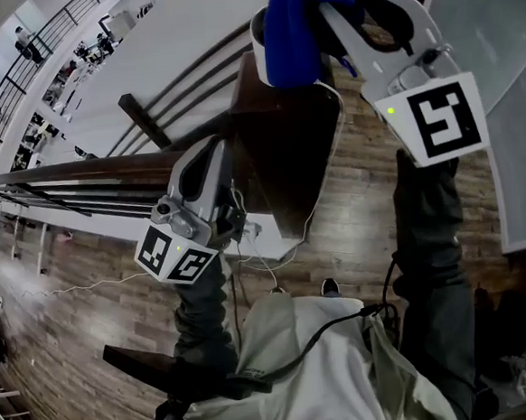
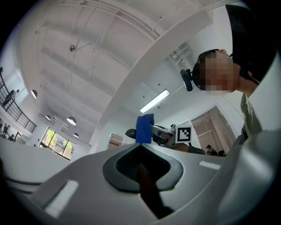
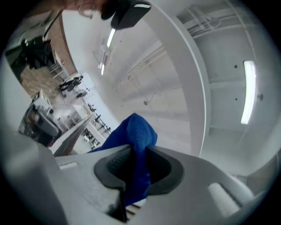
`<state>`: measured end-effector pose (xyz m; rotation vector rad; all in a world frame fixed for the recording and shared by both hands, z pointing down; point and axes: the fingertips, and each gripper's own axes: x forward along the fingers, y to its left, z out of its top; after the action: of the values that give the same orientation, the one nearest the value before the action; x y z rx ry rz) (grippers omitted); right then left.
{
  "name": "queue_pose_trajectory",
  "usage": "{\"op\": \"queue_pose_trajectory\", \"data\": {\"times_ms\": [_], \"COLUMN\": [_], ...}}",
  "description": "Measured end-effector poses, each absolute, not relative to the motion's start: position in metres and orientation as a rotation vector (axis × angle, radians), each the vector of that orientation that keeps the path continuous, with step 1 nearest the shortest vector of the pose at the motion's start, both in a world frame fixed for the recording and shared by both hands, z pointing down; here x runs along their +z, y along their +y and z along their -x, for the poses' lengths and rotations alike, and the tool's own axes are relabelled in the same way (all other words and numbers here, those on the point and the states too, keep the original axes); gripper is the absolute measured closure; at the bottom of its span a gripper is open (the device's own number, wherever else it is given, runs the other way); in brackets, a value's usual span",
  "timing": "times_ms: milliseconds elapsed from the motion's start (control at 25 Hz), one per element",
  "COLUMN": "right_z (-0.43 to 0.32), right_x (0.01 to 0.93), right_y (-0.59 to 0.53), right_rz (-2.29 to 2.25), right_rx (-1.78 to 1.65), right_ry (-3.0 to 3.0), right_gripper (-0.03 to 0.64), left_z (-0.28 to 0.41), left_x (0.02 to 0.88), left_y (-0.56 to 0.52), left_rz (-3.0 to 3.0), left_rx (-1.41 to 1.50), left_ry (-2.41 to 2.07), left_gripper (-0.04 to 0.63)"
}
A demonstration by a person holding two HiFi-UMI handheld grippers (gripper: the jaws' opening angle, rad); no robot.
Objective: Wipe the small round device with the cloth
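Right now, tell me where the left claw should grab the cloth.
Probably the bunched end of the cloth that pokes past the tips of the right claw, approached from beyond those tips. The rest is pinched between its jaws. The left claw looks shut; open it first.

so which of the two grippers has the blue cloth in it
The right gripper: the blue cloth is pinched between its jaws. The left gripper has its jaws together with no cloth in them.

Blue cloth (image 1: 295,21); black-and-white marker cube (image 1: 442,120)
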<state>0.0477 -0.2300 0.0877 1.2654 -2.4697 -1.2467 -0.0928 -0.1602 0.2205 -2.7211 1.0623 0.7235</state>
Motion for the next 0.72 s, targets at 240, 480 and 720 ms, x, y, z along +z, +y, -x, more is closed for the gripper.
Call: {"op": "queue_pose_trajectory", "data": {"times_ms": [240, 480, 720], "right_z": [-0.027, -0.034, -0.062], "right_x": [0.123, 0.178, 0.155], "right_y": [-0.238, -0.23, -0.234], "right_rz": [-1.251, -1.133, -1.278], "right_rx": [-1.264, -1.079, -0.994], "right_ry": [-2.38, -2.406, -2.425], "right_gripper": [0.541, 0.541, 0.541], "left_z": [0.097, 0.104, 0.105], "left_x": [0.224, 0.238, 0.25], "left_y": [-0.161, -0.163, -0.164], "left_rz": [2.735, 2.748, 2.787], "left_rx": [0.739, 0.777, 0.777], "left_ry": [1.063, 1.077, 1.082], "left_gripper": [0.597, 0.597, 0.597]}}
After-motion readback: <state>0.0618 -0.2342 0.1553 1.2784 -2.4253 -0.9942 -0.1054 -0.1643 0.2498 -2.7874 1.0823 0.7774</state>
